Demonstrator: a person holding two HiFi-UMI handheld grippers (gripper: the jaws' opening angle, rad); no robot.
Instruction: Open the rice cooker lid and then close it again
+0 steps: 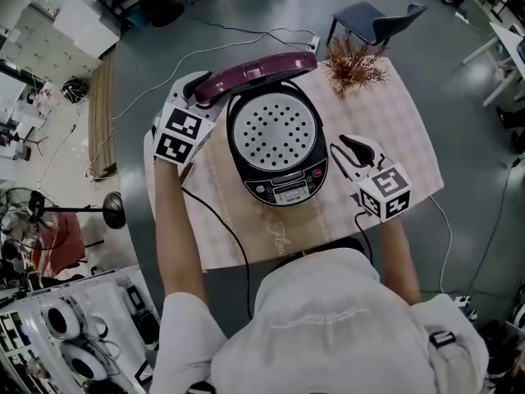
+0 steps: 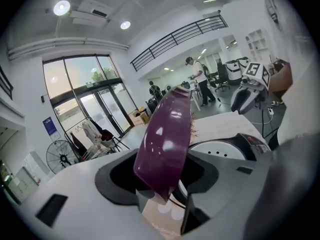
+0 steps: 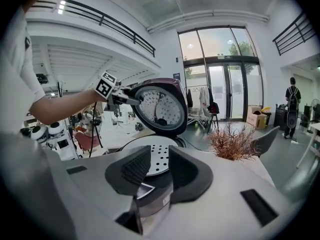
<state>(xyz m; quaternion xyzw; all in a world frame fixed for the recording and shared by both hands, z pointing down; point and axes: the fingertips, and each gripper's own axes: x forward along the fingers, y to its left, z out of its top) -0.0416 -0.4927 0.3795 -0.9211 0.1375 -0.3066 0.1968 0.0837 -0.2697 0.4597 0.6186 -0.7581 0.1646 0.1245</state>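
Two grippers flank the cooker (image 1: 283,189), which stands mid-tabletop (image 1: 402,146). At left, the left gripper (image 1: 199,89) has its fingers (image 2: 117,179) around the rim of the raised lid (image 1: 262,71), seemingly pinching it. Since the pot already stands open, this is likely to swing the lid back down. At right, the right gripper (image 1: 351,150) waits just beside the cooker's front, fingers slightly spread and empty, probably ready to steady the body.

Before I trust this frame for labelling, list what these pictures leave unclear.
- Whether the left gripper presses the lid: left gripper view, the lid's rim covers the contact.
- Print on the control panel: head view, too small.
- Anything under the perforated plate: head view, the plate covers it.
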